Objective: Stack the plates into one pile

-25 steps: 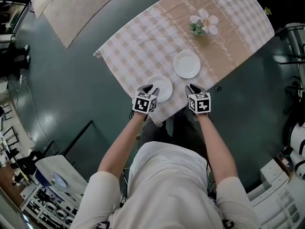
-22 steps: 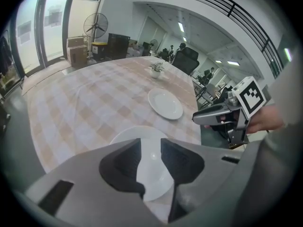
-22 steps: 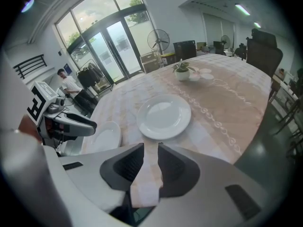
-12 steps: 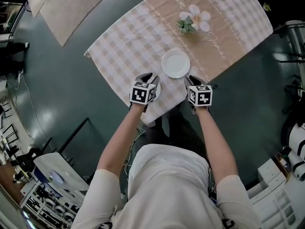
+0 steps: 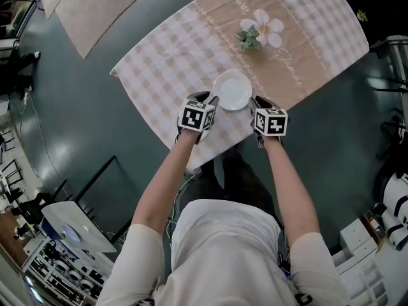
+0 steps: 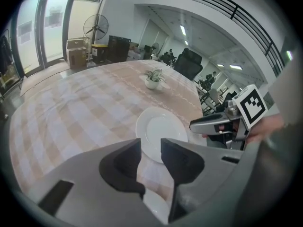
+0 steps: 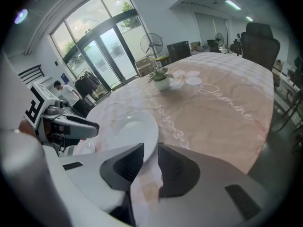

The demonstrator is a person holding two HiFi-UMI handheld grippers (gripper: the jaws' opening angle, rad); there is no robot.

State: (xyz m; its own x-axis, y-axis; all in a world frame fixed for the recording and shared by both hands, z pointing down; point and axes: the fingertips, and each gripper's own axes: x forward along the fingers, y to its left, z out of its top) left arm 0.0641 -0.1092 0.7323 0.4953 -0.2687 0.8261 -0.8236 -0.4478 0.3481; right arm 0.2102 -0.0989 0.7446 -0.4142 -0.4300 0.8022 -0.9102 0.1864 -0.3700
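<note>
One white plate (image 5: 233, 90) lies on the checked tablecloth (image 5: 172, 56), and both grippers flank its near side. My left gripper (image 5: 205, 98) is at the plate's left rim, jaws open and empty; in the left gripper view the plate (image 6: 161, 132) lies just past my left gripper (image 6: 150, 149). A second white plate (image 6: 157, 203) shows low between those jaws, under the gripper, and is hidden in the head view. My right gripper (image 5: 260, 101) stands open at the right rim, with the plate (image 7: 134, 129) just left of my right gripper (image 7: 150, 156).
A small potted flower (image 5: 258, 30) stands further back on the table, also seen as the pot (image 6: 153, 79) and the pot (image 7: 162, 79). The table's near edge (image 5: 210, 155) is close to the person's body. A beige rug (image 5: 95, 5) lies on the floor at the far left.
Both grippers have moved forward across the table to the far plate. The near plate, in view beside the left gripper a second ago, is now covered by it.
</note>
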